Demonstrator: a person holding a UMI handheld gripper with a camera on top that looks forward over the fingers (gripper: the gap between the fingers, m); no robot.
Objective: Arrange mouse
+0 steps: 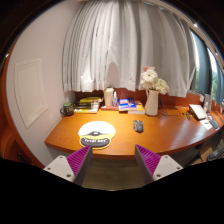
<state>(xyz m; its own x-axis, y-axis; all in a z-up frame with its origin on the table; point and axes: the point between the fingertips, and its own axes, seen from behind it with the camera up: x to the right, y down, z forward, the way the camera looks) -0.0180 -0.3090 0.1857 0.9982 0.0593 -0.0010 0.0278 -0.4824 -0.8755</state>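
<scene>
A small dark mouse lies on the orange wooden desk, to the right of a round yellow and black mouse pad. My gripper is held well back from the desk's front edge, open, with nothing between its two purple-padded fingers. The mouse is far beyond the fingers, slightly right of the gap between them. The mouse pad lies beyond the left finger.
A white vase of flowers stands behind the mouse. Books and small items line the back of the desk under white curtains. A laptop or papers sit at the desk's right end. A white jar stands at the back.
</scene>
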